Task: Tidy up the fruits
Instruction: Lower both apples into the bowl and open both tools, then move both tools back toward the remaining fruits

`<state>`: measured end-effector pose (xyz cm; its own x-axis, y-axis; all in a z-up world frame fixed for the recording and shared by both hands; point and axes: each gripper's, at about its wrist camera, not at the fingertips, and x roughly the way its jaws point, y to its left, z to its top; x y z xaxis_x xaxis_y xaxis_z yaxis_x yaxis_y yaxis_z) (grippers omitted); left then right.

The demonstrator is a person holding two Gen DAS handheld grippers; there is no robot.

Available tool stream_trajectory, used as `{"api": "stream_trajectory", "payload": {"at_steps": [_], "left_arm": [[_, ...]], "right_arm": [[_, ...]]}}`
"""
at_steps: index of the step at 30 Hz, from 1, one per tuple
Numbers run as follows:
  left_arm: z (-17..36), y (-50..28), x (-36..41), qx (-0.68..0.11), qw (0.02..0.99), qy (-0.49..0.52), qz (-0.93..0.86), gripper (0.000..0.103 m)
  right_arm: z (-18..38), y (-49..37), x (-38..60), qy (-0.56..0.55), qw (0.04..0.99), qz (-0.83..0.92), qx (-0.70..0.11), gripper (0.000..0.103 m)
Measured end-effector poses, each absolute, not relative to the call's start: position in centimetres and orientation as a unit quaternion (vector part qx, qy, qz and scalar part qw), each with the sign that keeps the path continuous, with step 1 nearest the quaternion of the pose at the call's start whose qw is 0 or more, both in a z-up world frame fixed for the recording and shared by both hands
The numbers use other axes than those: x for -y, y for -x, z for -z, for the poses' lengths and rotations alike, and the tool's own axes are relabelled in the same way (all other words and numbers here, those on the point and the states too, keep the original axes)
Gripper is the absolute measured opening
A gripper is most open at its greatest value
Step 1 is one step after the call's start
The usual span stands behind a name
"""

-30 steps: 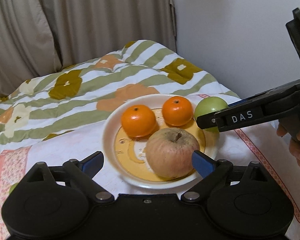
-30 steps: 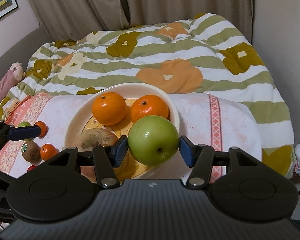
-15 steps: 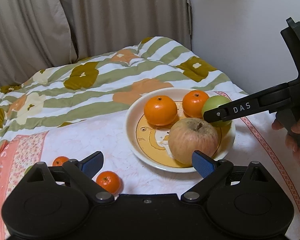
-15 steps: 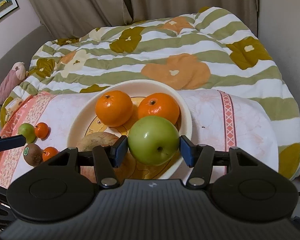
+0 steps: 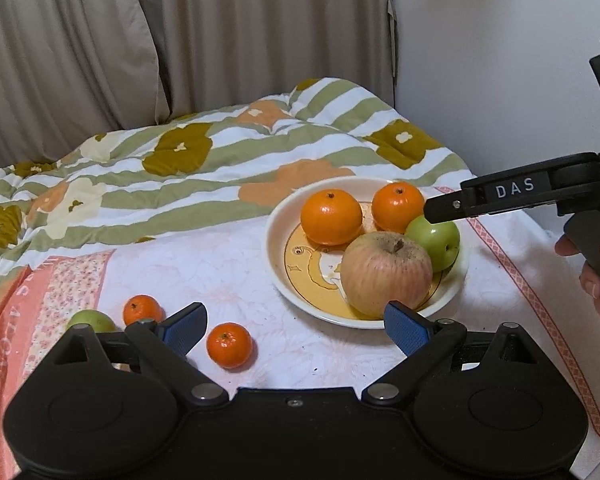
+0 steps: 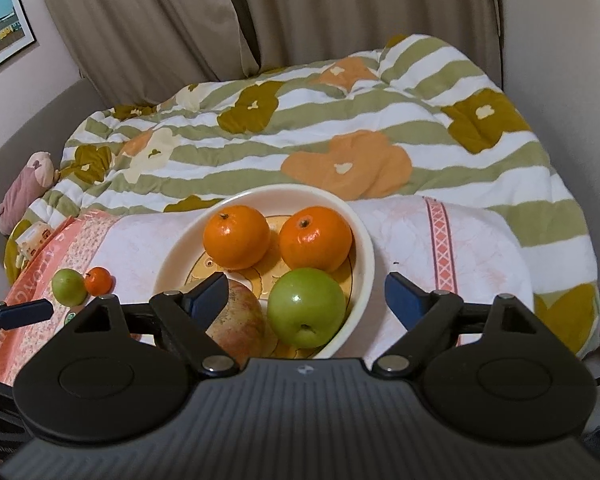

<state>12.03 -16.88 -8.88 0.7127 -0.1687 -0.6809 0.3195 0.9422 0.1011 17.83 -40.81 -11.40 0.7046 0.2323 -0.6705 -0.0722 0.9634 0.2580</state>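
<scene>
A cream plate (image 5: 278,216) (image 6: 364,240) holds two oranges (image 5: 331,217) (image 6: 236,237), a reddish apple (image 5: 386,274) (image 6: 236,322) and a green apple (image 5: 436,236) (image 6: 306,306). My right gripper (image 6: 306,300) is open, its jaws wide on either side of the green apple, which rests on the plate. My left gripper (image 5: 296,326) is open and empty, low over the cloth left of the plate. Two small mandarins (image 5: 229,345) (image 5: 142,310) and a small green fruit (image 5: 90,320) (image 6: 69,286) lie on the cloth near it.
The fruits lie on a white and pink cloth (image 5: 220,264) over a bed with a striped flowered quilt (image 5: 204,160). Curtains and a wall stand behind. A pink soft toy (image 6: 26,188) lies at the far left of the bed.
My right gripper has opened and let go of the green apple, which now rests on the plate. My left gripper has drawn back to the left, bringing the small fruits into view.
</scene>
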Motion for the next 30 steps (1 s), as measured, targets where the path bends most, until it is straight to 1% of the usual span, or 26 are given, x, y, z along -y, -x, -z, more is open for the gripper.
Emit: {"api": "stream_trajectory", "payload": {"at_steps": [8, 11, 16, 19, 30], "left_arm": [[6.4, -10.0, 15.7, -0.333, 0.93, -0.105, 0.12, 0.098], [5.7, -9.1, 15.1, -0.326, 0.933, -0.102, 0.116, 0.098], [4.6, -7.6, 13.4, -0.314, 0.938, -0.099, 0.106, 0.099], [4.0, -7.0, 12.0, -0.308, 0.942, -0.097, 0.094, 0.103], [2.9, -6.7, 4.7, -0.313, 0.943, -0.084, 0.071, 0.103]], "right_arm": [[8.5, -15.3, 40.2, -0.1, 0.925, -0.08, -0.357, 0.1], [7.5, -14.3, 39.7, -0.096, 0.928, -0.076, -0.353, 0.103], [5.9, -12.1, 38.3, -0.072, 0.937, -0.059, -0.336, 0.103], [5.0, -10.8, 37.2, -0.056, 0.943, -0.055, -0.324, 0.103], [2.7, -7.7, 31.1, -0.063, 0.944, -0.058, -0.319, 0.103]]}}
